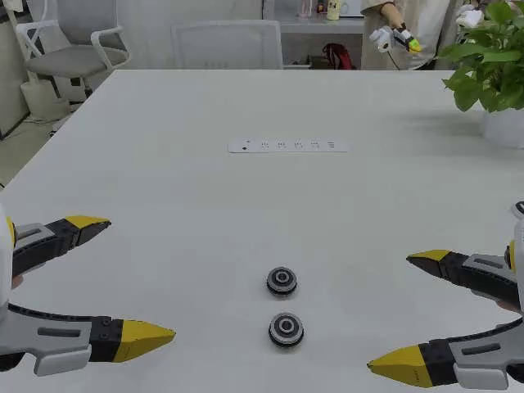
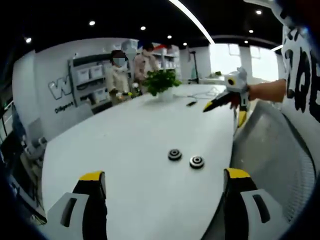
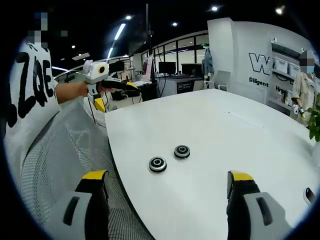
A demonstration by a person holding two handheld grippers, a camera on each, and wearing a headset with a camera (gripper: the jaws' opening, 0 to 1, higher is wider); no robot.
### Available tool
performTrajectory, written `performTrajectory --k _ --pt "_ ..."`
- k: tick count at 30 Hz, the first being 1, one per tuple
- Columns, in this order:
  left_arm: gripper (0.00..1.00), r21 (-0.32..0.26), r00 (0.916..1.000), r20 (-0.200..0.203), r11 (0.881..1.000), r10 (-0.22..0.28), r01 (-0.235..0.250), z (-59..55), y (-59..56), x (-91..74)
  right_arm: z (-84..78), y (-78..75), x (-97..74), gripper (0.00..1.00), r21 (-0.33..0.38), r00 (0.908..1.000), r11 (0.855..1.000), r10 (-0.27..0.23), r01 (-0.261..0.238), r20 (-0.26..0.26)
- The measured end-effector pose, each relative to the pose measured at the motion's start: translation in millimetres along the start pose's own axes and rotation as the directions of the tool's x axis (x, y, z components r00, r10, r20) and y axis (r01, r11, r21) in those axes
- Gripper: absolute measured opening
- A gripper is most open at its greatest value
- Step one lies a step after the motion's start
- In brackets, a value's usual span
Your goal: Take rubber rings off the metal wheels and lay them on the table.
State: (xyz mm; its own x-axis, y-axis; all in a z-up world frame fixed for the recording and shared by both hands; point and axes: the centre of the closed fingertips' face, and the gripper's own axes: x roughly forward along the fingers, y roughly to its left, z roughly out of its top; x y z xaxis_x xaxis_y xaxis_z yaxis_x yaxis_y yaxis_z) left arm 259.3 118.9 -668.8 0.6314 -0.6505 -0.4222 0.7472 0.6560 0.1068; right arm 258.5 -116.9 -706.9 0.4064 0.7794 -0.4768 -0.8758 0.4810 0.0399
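Bench, white. Two metal wheels lie flat near the middle of its near edge, axle holes facing up. Each has a dark rubber ring around its rim; neither ring is off yet.

- Near wheel: closest to the near edge. In the left gripper view it is the one on the person's side, and likewise in the right gripper view.
- Far wheel: just beyond the near one, close but not touching. The pair lines up roughly square to the near edge.

Left hand-held gripper: jaws spread wide, holding nothing. It is above the near-left part of the bench with its tips pointing right, toward the wheels.

Right hand-held gripper: also gaping and empty. It is at the near-right with its tips pointing left.

Key relation: the wheels sit between the two hand-held grippers, well apart from both. Each gripper view has them ahead, between its own jaws. The lower right jaw tip looks slightly nearer the near wheel, though the difference is small.

The wheels are round and flat, so there is no long axis to line up with. Likely approach: one hand-held gripper pins a wheel while the other peels its ring. The near wheel is the easier one to reach first.
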Motion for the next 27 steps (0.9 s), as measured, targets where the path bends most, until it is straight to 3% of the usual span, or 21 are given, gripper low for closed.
performTrajectory --k 27 --pt "0.98 0.003 0.9999 0.009 1.0 -0.009 0.009 3.8 -1.5 -1.4 4.7 3.5 -2.1 0.94 -0.006 1.0 1.0 0.006 -0.006 0.005"
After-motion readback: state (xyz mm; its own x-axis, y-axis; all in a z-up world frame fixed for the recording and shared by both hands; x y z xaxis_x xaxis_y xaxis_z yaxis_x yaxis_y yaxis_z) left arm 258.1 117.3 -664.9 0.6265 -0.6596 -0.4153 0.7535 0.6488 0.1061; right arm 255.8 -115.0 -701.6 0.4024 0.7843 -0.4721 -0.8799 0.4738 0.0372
